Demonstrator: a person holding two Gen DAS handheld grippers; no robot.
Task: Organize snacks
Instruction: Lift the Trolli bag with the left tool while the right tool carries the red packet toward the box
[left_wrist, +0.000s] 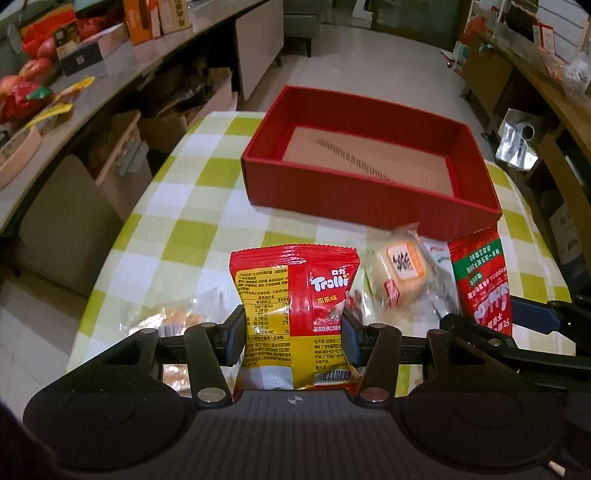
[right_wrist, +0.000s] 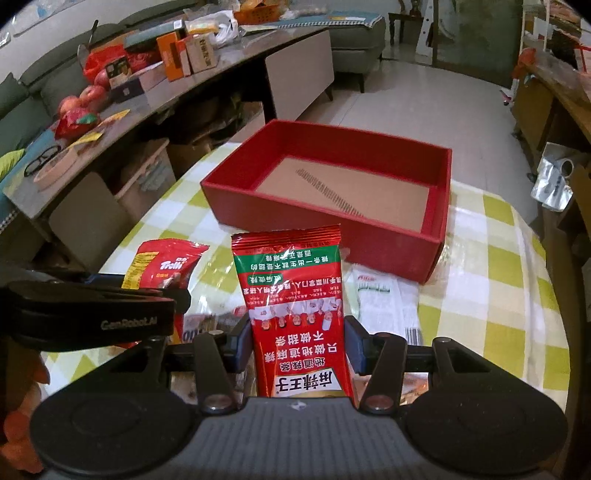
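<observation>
Between my left gripper's (left_wrist: 293, 332) blue pads I am clamping a red and yellow Trolli packet (left_wrist: 295, 314), which is standing upright in the jaws above the green-checked tablecloth (left_wrist: 184, 206). On the other side, my right gripper (right_wrist: 299, 345) is pinching a red and green spicy snack packet (right_wrist: 295, 314) the same way, its print reading upside down to me. Both packets are sitting short of the red box (left_wrist: 354, 192), which is lying open on the cloth ahead with only its brown cardboard floor showing. A clear-wrapped pastry (left_wrist: 402, 273) is lying just beside the box's near wall, and a white printed wrapper (right_wrist: 384, 299) is resting flat on the cloth near it.
</observation>
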